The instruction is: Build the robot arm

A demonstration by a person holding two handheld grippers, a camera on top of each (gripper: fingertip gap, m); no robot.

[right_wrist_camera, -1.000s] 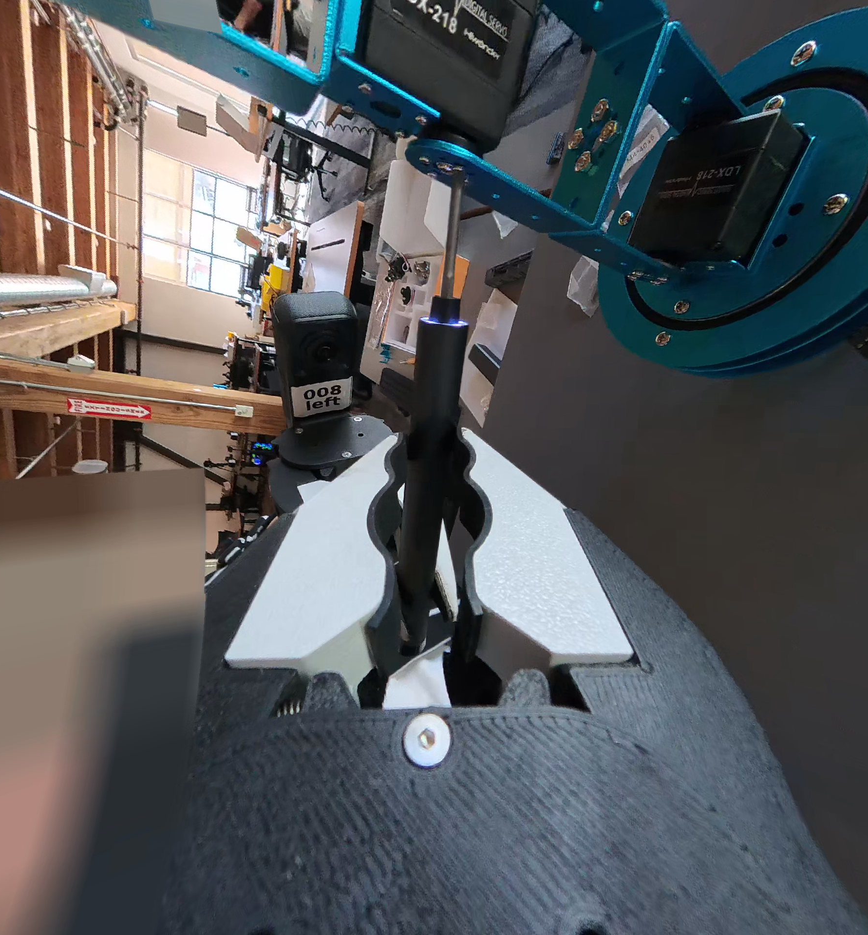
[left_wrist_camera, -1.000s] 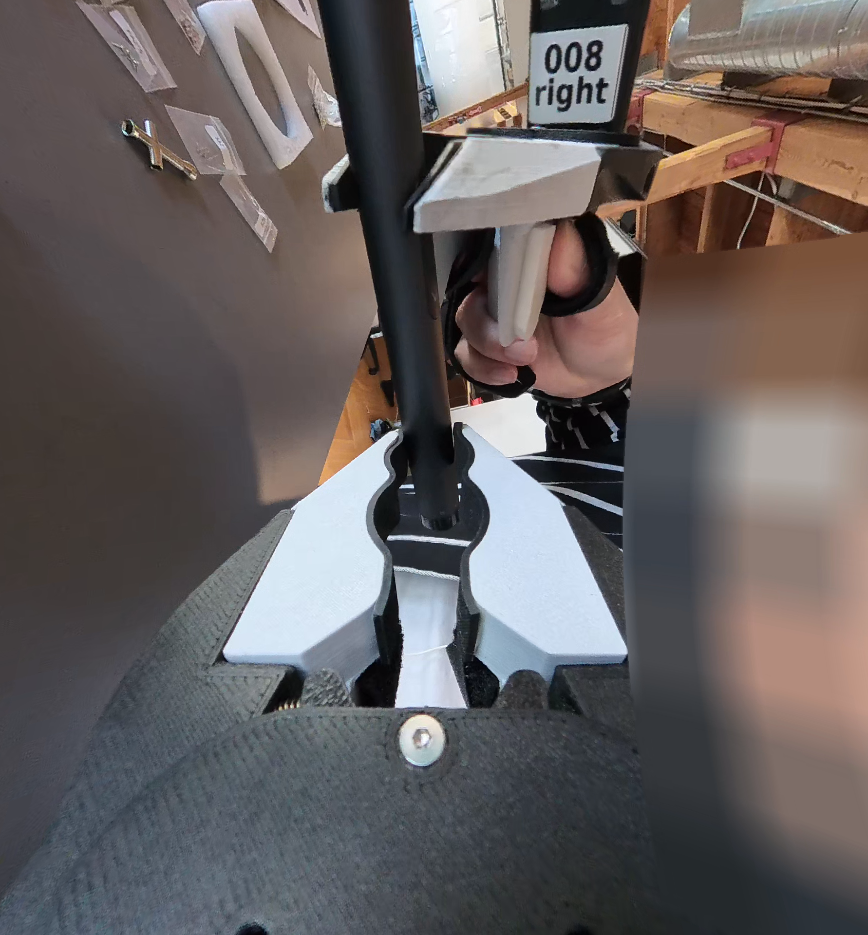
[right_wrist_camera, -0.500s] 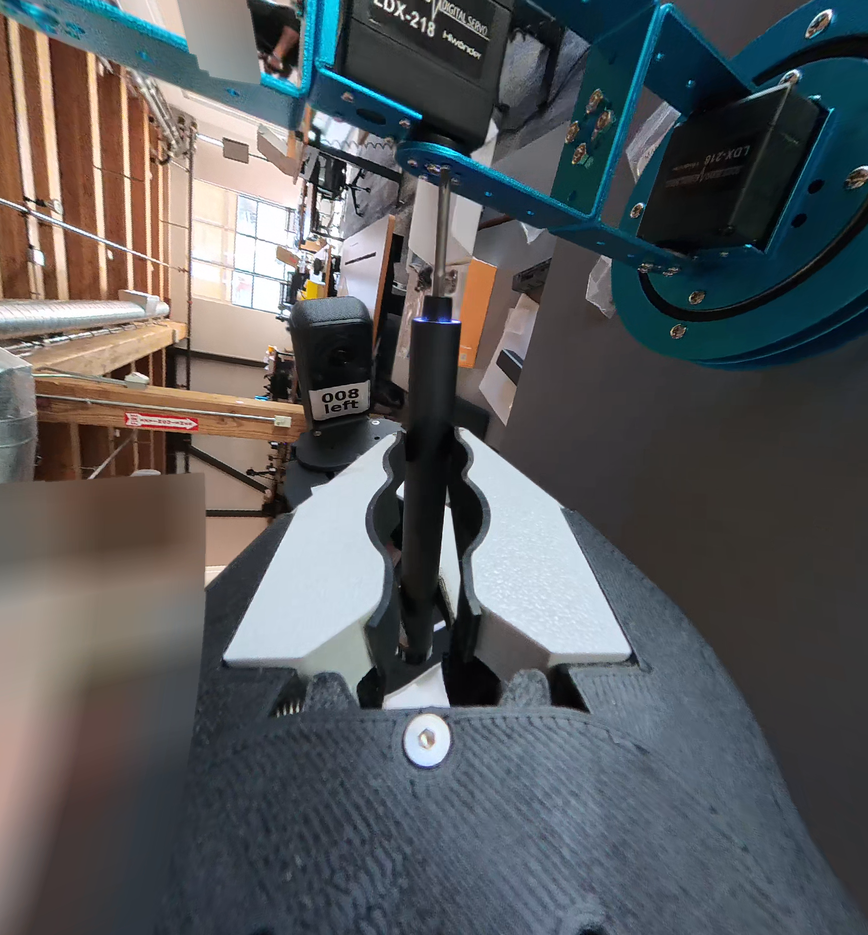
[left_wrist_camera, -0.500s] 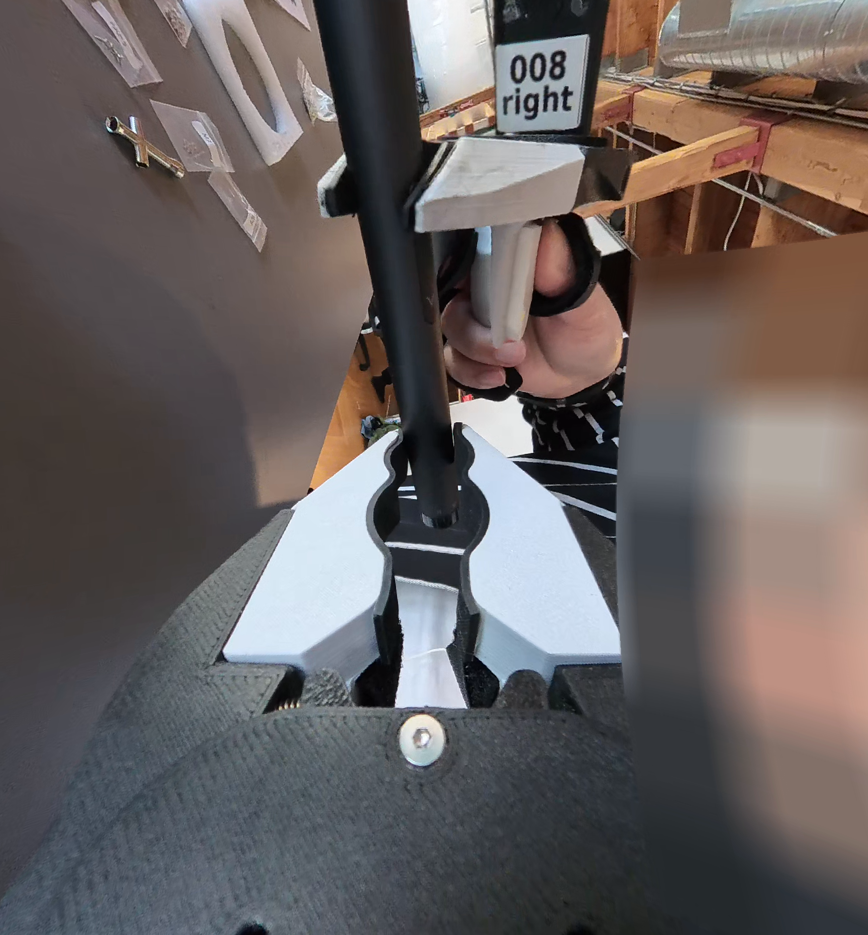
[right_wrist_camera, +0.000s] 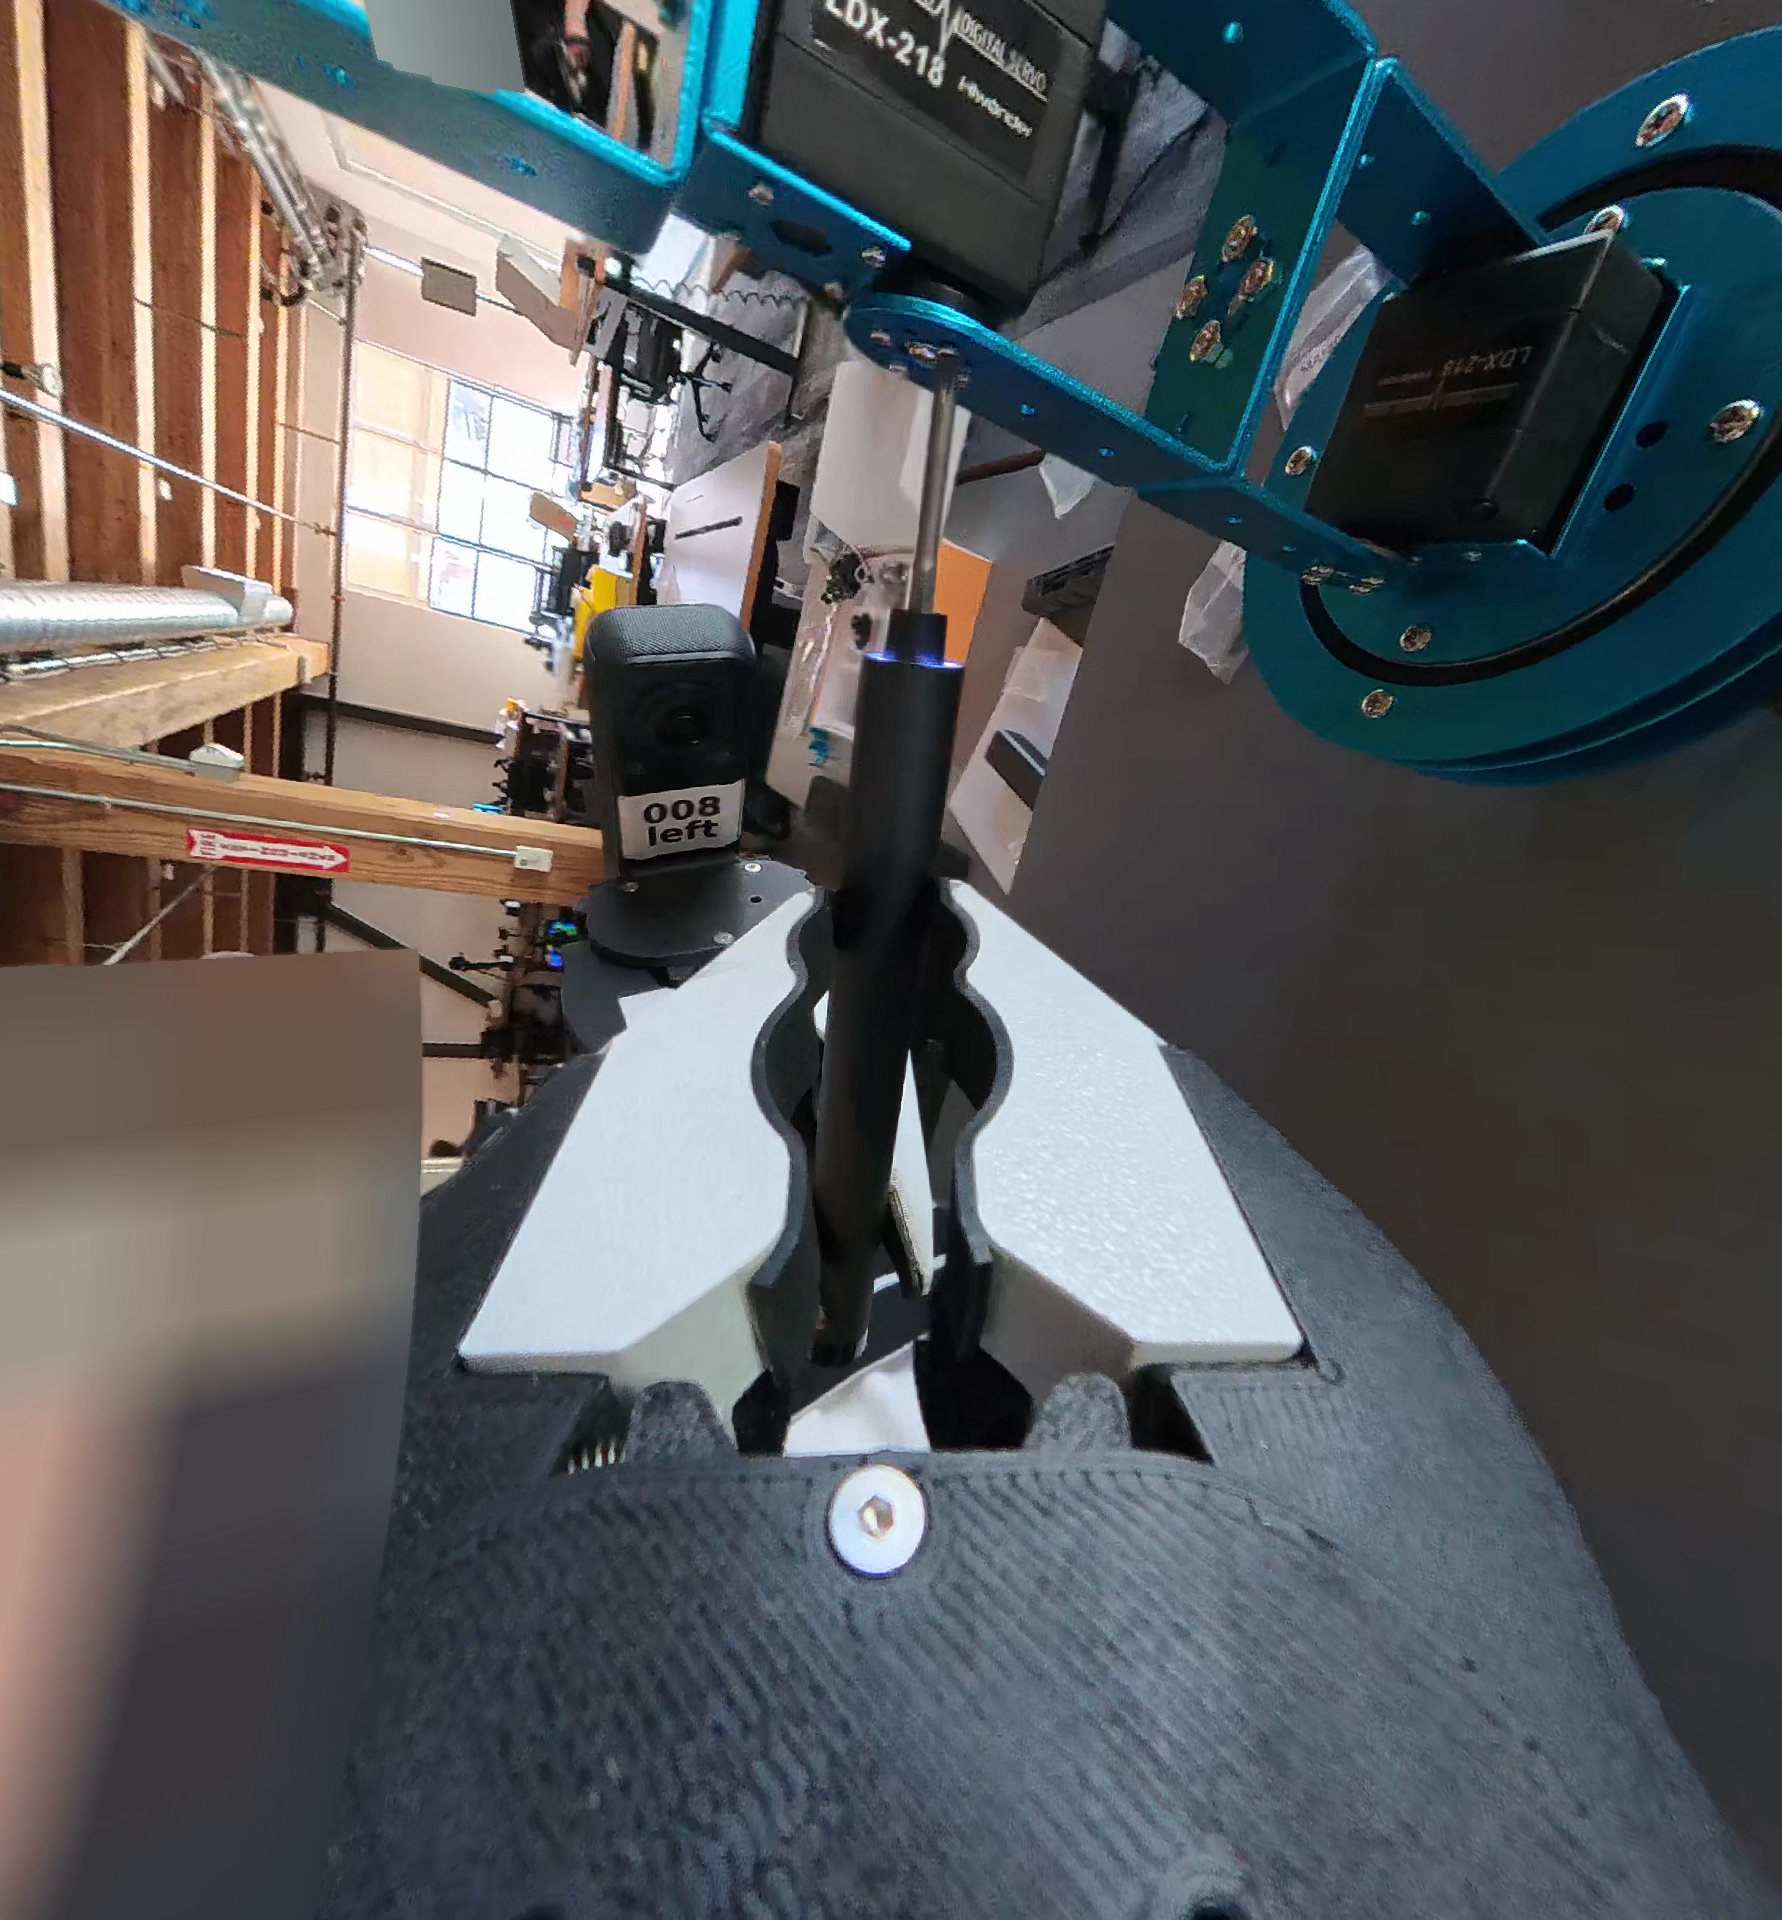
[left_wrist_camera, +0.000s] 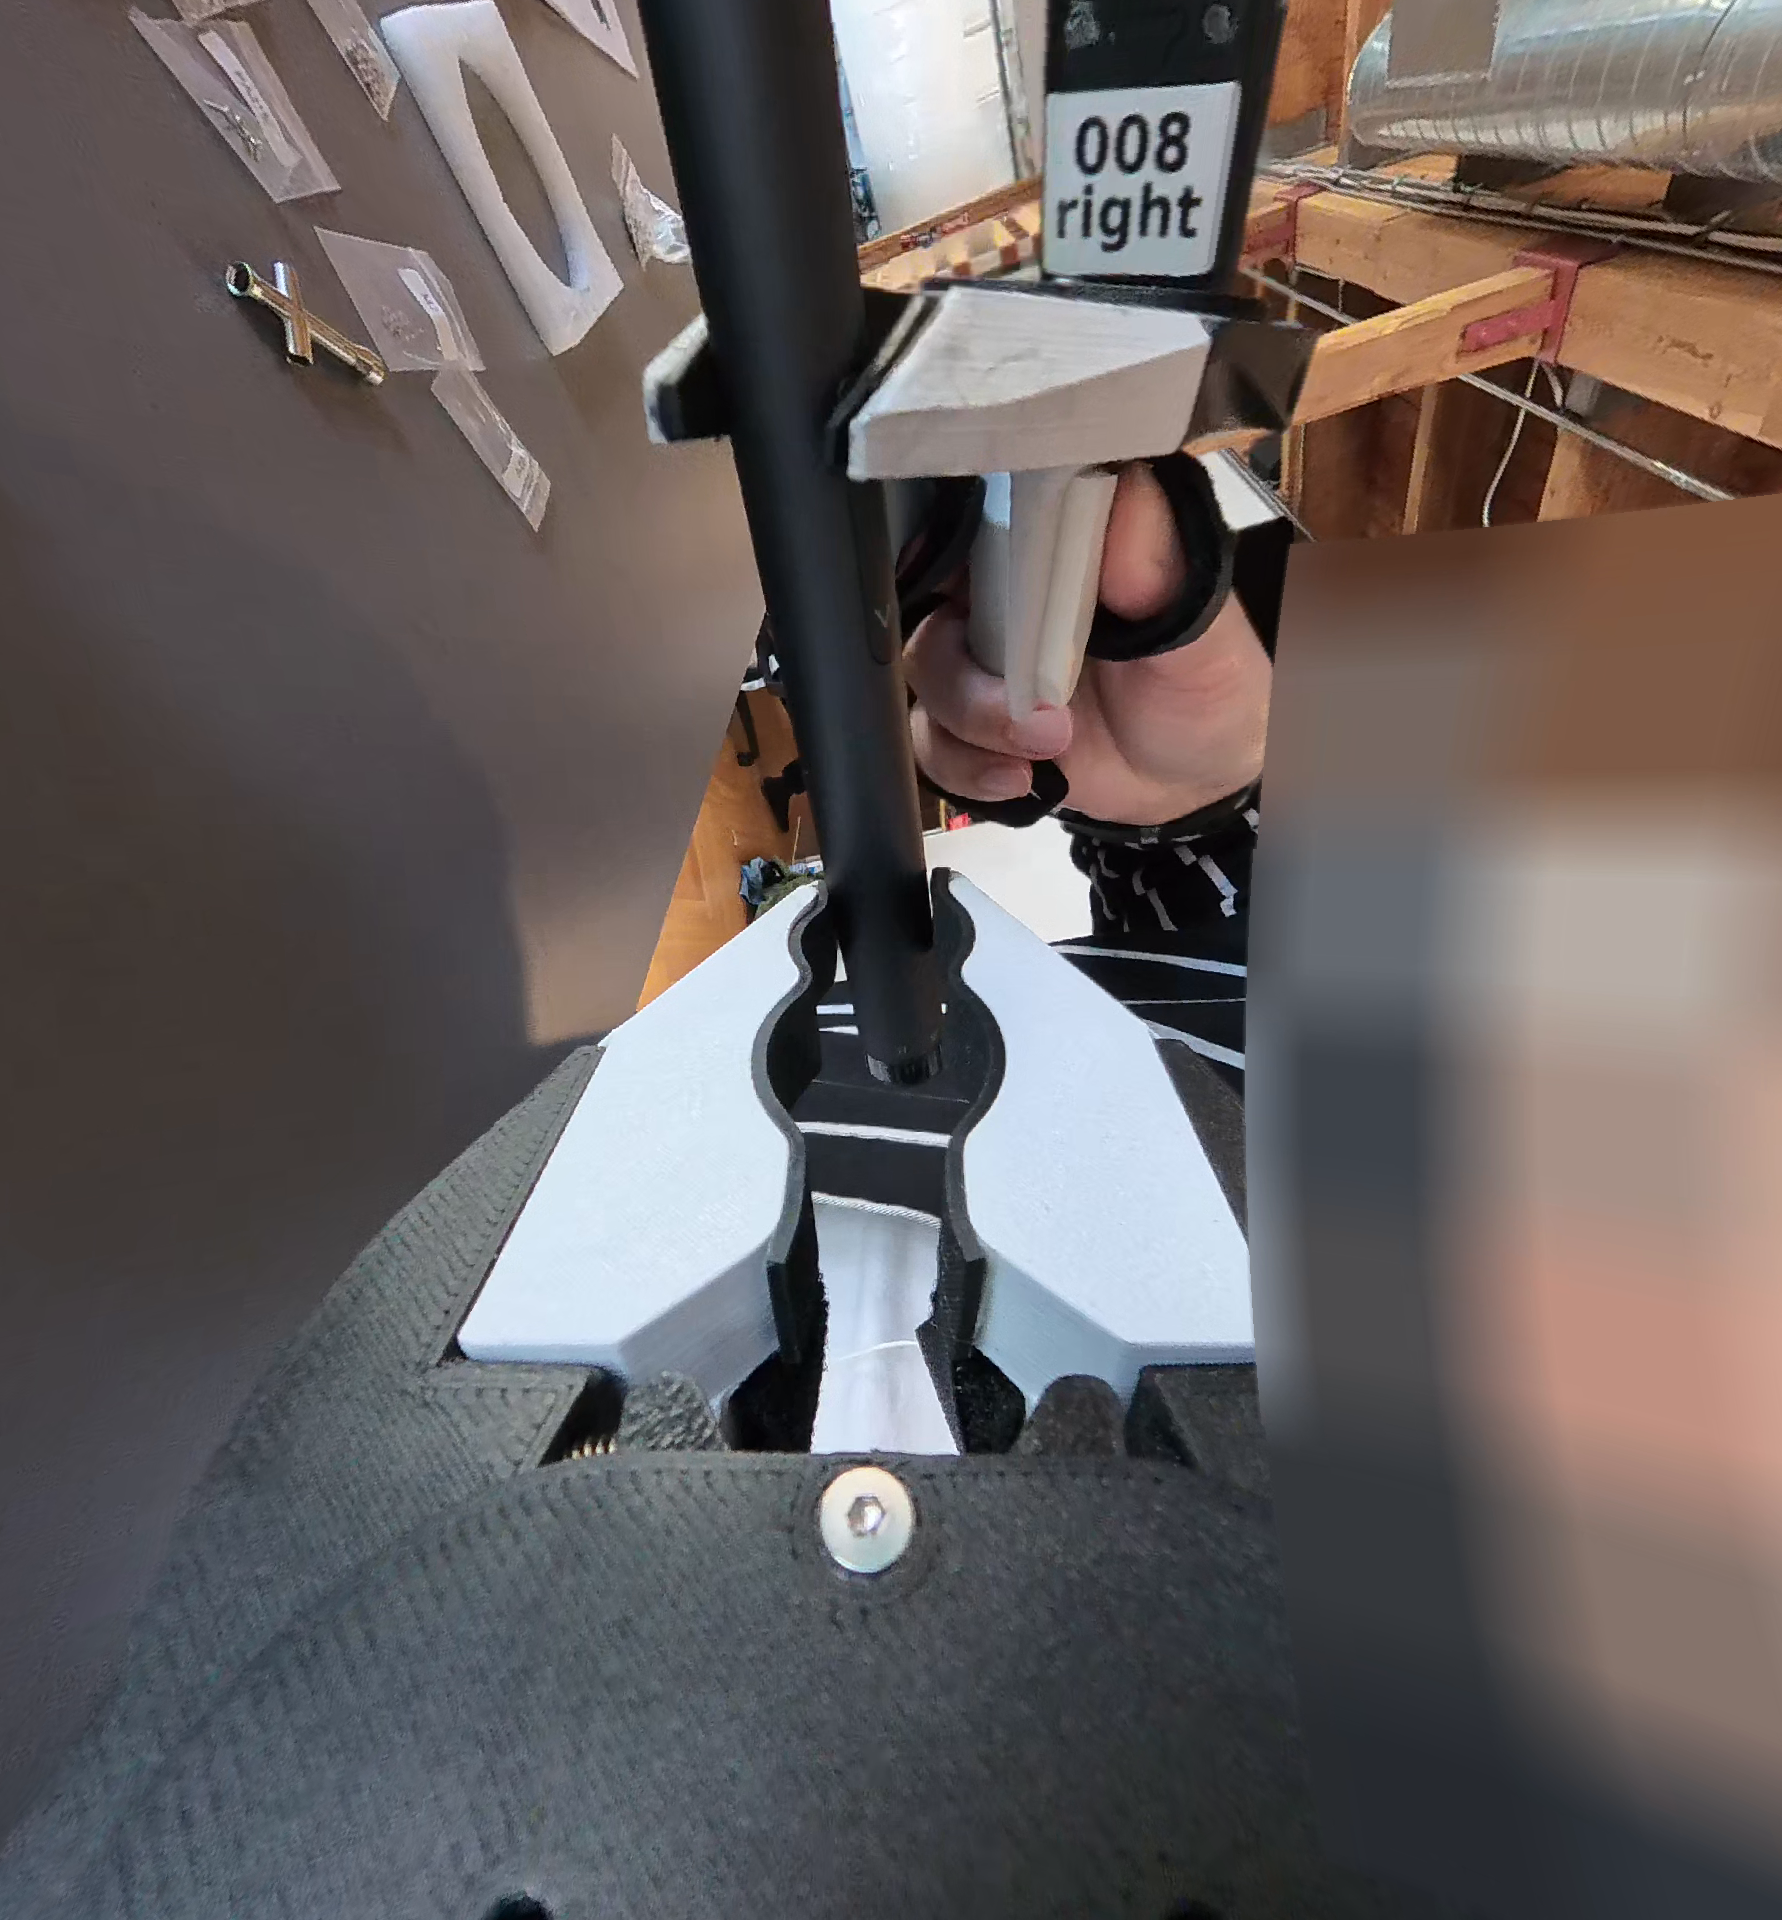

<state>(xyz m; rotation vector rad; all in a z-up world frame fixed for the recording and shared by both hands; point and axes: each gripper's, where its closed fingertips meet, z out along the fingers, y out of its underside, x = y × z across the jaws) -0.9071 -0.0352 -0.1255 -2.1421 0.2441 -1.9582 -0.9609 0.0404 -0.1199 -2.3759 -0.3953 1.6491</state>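
A black electric screwdriver (left_wrist_camera: 814,520) is held by both grippers. My left gripper (left_wrist_camera: 882,899) is shut on its rear end. My right gripper (right_wrist_camera: 882,904) is shut on its body farther along; it also shows in the left wrist view (left_wrist_camera: 970,400), with a person's hand (left_wrist_camera: 1126,717) on its trigger. In the right wrist view the screwdriver (right_wrist_camera: 892,831) has a blue light ring, and its metal bit (right_wrist_camera: 934,488) points at a bracket of a blue metal robot arm (right_wrist_camera: 1074,405) with black servos (right_wrist_camera: 1479,416). The bit tip touches the bracket.
The dark table top (left_wrist_camera: 191,727) bears a metal cross wrench (left_wrist_camera: 305,322), clear plastic bags (left_wrist_camera: 399,312) and a white foam piece (left_wrist_camera: 513,177). The blue arm's round base (right_wrist_camera: 1697,644) stands on it. Wooden beams (left_wrist_camera: 1593,312) and workshop shelves lie behind. Across from one pair of fingers to the other is roughly 9 cm.
Both grippers keep their hold on the screwdriver. The views have shifted slightly; the bit stays at the blue bracket.
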